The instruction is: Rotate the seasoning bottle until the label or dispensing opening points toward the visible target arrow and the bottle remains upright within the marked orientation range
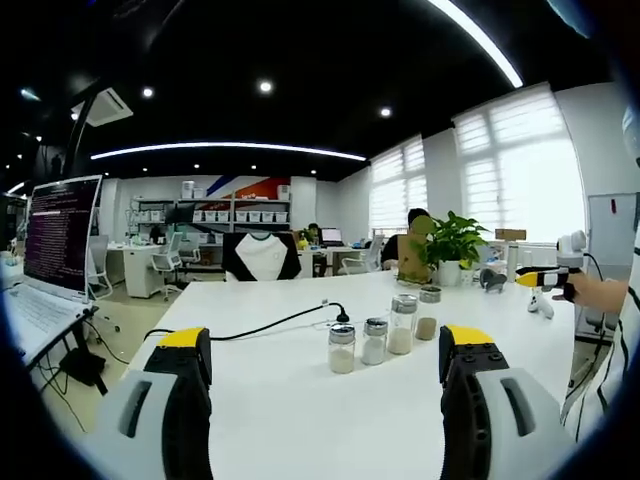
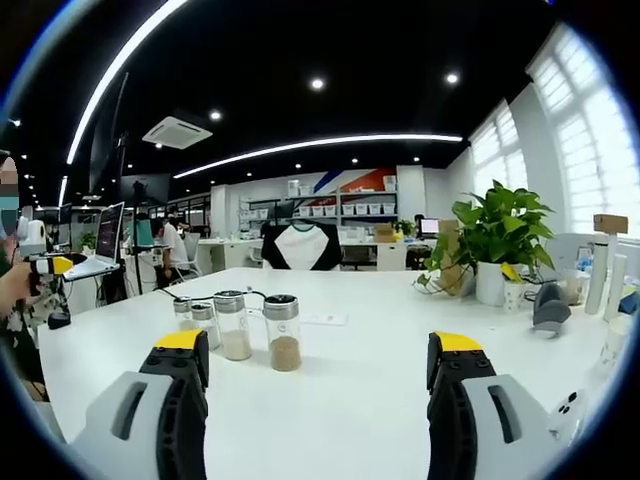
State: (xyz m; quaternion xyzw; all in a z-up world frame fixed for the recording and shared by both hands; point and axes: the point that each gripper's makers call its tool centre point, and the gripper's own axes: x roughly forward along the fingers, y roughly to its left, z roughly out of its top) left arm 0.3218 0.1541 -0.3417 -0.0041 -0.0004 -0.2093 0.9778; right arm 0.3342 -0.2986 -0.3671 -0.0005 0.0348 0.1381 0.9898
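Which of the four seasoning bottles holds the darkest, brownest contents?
The brown-filled seasoning bottle at the row's end, beside the tall pale-filled bottle; the others hold whitish contents.

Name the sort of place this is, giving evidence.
Probably an open-plan office or lab: a laptop on a stand, shelving with storage bins, desk chairs, and a potted plant on the white table.

lines of text on the laptop screen (image 1: 62, 232) too small to read, no legible labels
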